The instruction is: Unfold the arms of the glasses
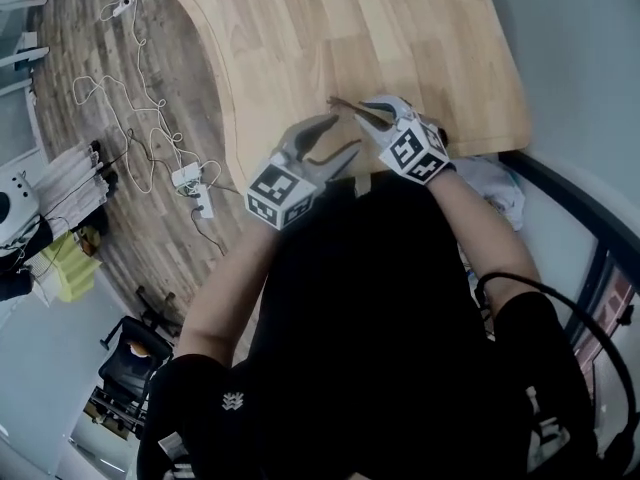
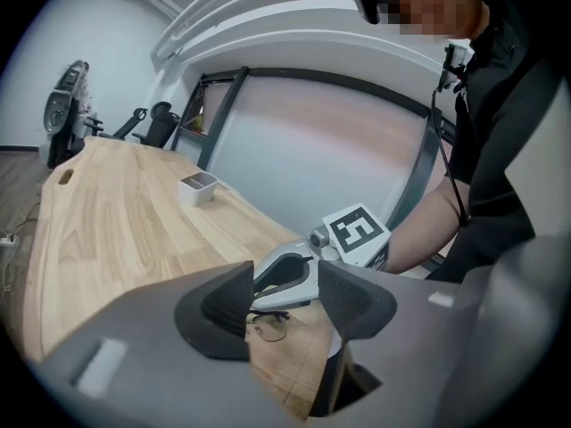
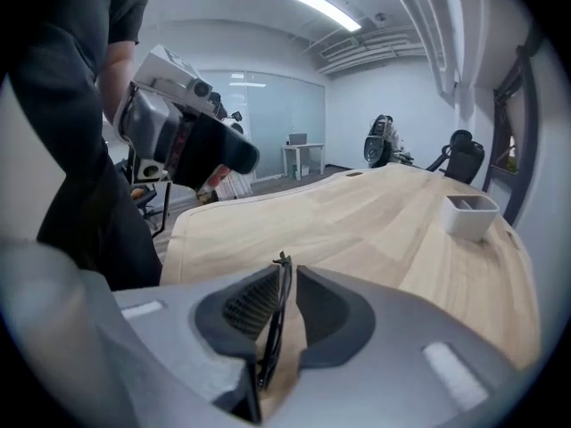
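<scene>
We keep the thin dark wire-framed glasses (image 3: pixel 282 279) on edge at the pale wooden surface's (image 1: pixel 400 38) near edge, between our right hand-held gripper's (image 1: pixel 368 116) barely parted jaws, presumably so our widely spread, empty left hand-held gripper (image 1: pixel 347 133) can reach an arm.

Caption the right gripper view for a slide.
Glasses stand edge-on between the right gripper's barely parted jaws over a wooden table, with the left gripper hovering at upper left.
</scene>
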{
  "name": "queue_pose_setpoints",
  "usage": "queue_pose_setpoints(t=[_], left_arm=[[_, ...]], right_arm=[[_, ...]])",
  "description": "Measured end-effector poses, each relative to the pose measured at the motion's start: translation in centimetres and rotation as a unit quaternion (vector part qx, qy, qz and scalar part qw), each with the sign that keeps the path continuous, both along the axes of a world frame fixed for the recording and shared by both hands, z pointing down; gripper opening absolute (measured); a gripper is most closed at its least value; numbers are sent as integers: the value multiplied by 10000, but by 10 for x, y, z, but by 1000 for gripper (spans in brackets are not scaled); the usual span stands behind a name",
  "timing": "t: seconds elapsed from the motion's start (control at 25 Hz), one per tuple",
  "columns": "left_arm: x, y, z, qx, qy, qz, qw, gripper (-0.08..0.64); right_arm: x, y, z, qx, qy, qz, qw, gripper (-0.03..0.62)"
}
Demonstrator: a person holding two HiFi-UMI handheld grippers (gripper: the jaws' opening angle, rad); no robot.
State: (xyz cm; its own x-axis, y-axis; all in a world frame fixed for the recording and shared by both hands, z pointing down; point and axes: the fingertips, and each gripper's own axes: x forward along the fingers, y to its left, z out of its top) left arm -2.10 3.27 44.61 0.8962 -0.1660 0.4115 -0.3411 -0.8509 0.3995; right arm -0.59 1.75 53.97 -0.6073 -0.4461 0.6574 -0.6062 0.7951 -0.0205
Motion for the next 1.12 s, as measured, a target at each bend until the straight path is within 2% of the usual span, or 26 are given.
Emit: queue_pose_setpoints(t=[0.12,0.28,0.48,0.68,0.88,1.12], left_arm=[[-19,-7,1,-4,-48,-225,9997,235],[-43,-12,10,-129,-111,-497,9986,235],[-57,-14,27,-282,-167,-623,9975,235],[-57,-17,31,-329,-158,-597,9975,235],[-46,-23,34,-356,-141,-469,9982,235],[-37,-22,33,-390,-193,-347,9984,235]], right_arm=[[-13,-7,16,-188,206,-229,9993,51],[-23,-12,27,-327,340,-302,9984,51],[-28,-18,41,-479,535,-396,9966,34],[-29,-15,33,-358,485,-438,9972,26],[-25,-10,25,-222,223,-331,9990,17],[-20,-10,26,-165,212,-299,9992,15]])
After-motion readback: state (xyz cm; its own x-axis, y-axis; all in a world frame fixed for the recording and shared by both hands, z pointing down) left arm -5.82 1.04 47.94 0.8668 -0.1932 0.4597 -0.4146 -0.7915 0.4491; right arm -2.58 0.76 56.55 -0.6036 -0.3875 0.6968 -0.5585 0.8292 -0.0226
